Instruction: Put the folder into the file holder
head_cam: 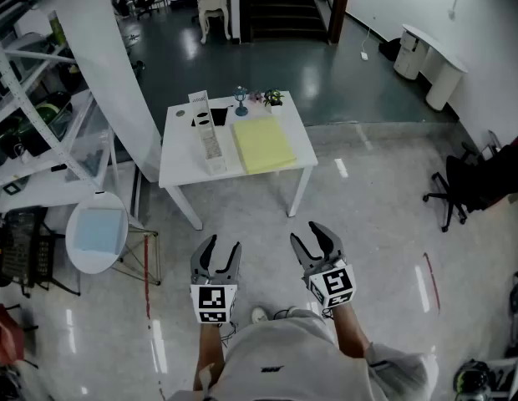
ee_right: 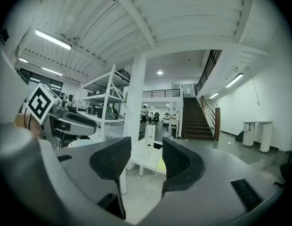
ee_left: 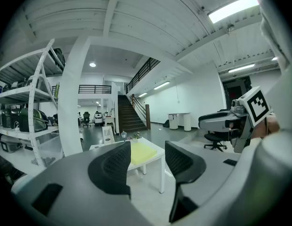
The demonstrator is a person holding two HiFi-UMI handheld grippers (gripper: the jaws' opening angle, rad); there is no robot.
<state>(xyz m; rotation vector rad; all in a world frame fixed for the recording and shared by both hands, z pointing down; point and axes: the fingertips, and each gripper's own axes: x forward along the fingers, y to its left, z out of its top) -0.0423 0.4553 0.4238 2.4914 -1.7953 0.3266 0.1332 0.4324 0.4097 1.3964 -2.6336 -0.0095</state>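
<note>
A yellow folder (head_cam: 263, 144) lies flat on a white table (head_cam: 180, 170) some way ahead of me. Just left of it on the table is the white slotted file holder (head_cam: 210, 140). Low in the head view, well short of the table, my left gripper (head_cam: 219, 251) and right gripper (head_cam: 316, 239) are held side by side above the floor. Both are open with nothing between the jaws. The left gripper view looks past its jaws (ee_left: 148, 159) at the folder (ee_left: 142, 150) and file holder (ee_left: 107, 134). In the right gripper view, the jaws (ee_right: 147, 157) frame the file holder (ee_right: 149, 134) and the folder's edge (ee_right: 161, 165).
A small goblet (head_cam: 241, 100), a little plant (head_cam: 272, 98) and a dark item (head_cam: 210, 117) sit at the table's back edge. A round white side table (head_cam: 96, 232), metal shelving (head_cam: 25, 115) and a white pillar (head_cam: 109, 57) stand left. An office chair (head_cam: 476, 182) is at right.
</note>
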